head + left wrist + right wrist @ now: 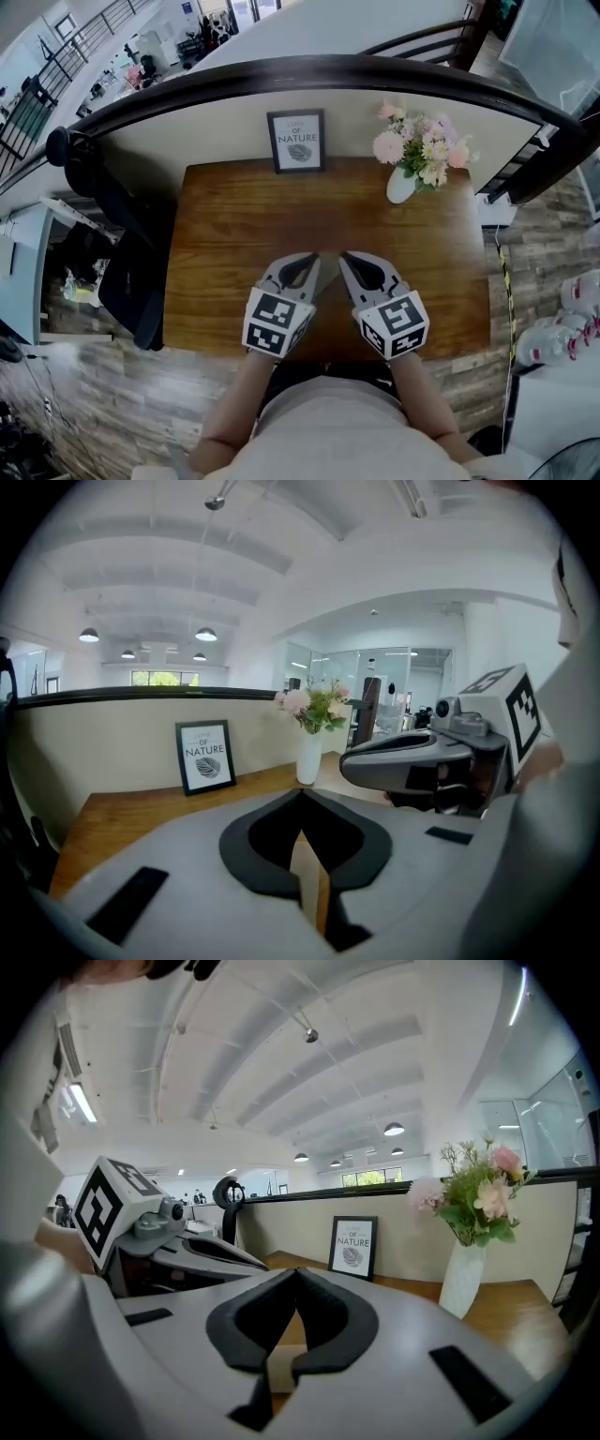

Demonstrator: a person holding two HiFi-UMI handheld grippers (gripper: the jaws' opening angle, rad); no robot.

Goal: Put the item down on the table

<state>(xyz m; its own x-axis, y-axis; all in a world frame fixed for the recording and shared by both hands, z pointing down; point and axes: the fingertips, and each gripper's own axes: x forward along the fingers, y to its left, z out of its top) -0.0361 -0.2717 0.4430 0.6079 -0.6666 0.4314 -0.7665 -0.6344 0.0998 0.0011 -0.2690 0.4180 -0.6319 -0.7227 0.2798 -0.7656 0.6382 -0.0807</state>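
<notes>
In the lower centre of the head view, the left hand-held gripper [309,260] and right hand-held gripper [345,260] are held side by side, tips angled inward and close together. Each has its jaws pressed together on nothing. The left forearm [234,403] and right forearm [424,398] rise from the bottom edge.

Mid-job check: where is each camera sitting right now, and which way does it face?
Head view: on the person's head, looking steeply down at the table; arms, left tongs and right tongs show, both shut.
Left gripper view: rides the left tongs, facing along its closed jaws toward the framed print; right tongs alongside.
Right gripper view: rides the right tongs, facing the vase of flowers; left tongs alongside.
Shared: all three show print, vase and table.
</notes>
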